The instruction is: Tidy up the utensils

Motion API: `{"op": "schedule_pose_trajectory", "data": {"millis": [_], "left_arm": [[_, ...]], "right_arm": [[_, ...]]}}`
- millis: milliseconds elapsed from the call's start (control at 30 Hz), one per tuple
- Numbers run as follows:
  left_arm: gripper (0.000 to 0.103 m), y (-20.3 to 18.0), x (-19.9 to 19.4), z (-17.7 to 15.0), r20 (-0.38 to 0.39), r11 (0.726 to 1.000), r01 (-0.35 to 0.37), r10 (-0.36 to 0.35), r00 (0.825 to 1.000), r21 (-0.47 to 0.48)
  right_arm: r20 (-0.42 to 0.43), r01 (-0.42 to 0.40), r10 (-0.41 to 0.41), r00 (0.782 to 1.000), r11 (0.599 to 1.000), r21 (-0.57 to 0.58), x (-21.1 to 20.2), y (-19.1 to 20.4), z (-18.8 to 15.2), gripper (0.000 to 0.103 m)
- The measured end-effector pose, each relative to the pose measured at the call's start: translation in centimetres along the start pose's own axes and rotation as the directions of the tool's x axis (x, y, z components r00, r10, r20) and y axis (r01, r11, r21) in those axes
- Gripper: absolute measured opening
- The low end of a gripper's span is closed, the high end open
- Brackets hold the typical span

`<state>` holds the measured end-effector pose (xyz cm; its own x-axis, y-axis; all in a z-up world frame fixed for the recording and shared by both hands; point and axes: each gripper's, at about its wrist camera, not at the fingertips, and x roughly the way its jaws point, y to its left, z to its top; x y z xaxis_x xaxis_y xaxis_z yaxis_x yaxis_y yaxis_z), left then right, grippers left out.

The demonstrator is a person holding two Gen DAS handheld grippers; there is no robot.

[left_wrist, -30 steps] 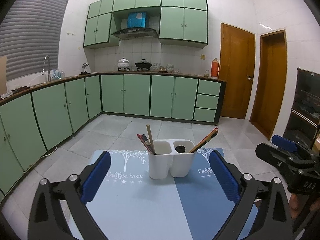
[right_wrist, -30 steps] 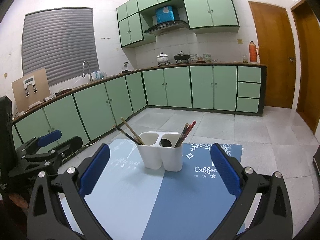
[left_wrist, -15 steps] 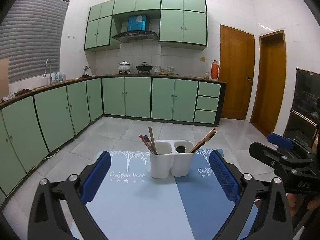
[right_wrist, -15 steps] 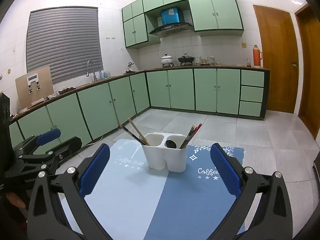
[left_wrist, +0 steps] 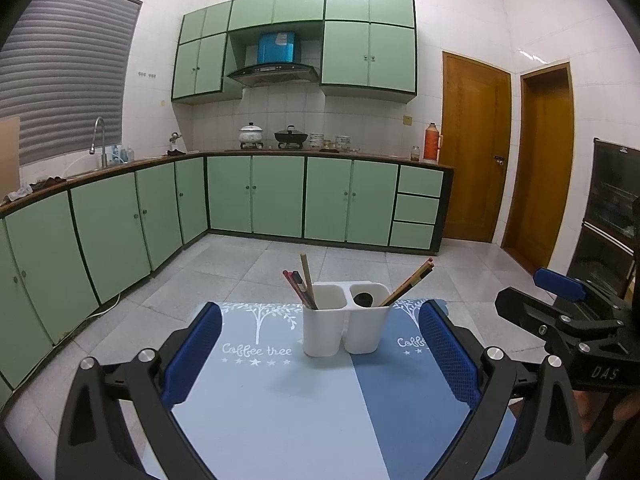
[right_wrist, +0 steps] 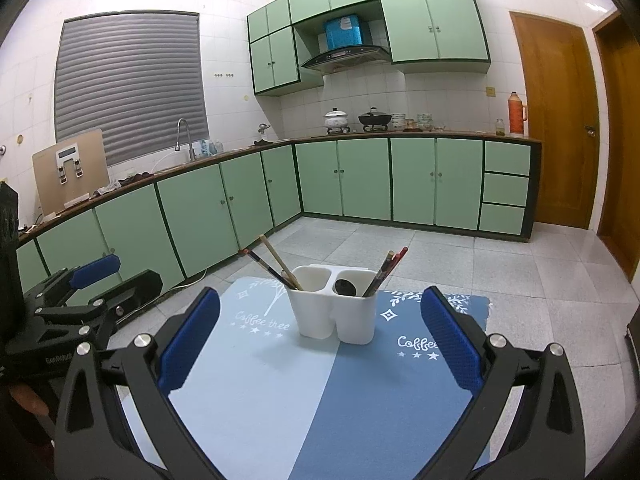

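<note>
A white two-compartment utensil holder (left_wrist: 344,322) (right_wrist: 334,306) stands on a blue two-tone mat (left_wrist: 280,400) (right_wrist: 280,392). Its left cup holds a wooden chopstick and dark red-tipped chopsticks (left_wrist: 302,286) (right_wrist: 274,262). Its right cup holds reddish-brown chopsticks (left_wrist: 410,282) (right_wrist: 386,270) and a dark round utensil (left_wrist: 363,299). My left gripper (left_wrist: 320,352) is open and empty, back from the holder. My right gripper (right_wrist: 320,344) is open and empty, also back from it.
The right gripper's body (left_wrist: 568,316) shows at the right of the left wrist view. The left gripper's body (right_wrist: 76,304) shows at the left of the right wrist view. Green kitchen cabinets (left_wrist: 256,200) and a tiled floor (left_wrist: 360,256) lie beyond the mat.
Both grippers have drawn back and tilted up a little from the holder. The holder and utensils have not moved. Both stay open.
</note>
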<state>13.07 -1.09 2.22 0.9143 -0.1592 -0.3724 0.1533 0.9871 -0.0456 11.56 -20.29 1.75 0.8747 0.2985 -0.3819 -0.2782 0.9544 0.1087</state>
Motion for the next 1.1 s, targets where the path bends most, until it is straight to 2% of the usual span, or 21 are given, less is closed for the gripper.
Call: {"op": "schedule_pose_trajectory", "data": {"millis": [1100], "left_arm": [[0.097, 0.45, -0.24, 0.04, -0.001, 1.0, -0.004, 0.004, 1.0, -0.005]], "right_arm": [[0.0, -0.001, 0.001, 1.0, 1.0, -0.002, 0.14, 0.26, -0.07, 0.098]]}}
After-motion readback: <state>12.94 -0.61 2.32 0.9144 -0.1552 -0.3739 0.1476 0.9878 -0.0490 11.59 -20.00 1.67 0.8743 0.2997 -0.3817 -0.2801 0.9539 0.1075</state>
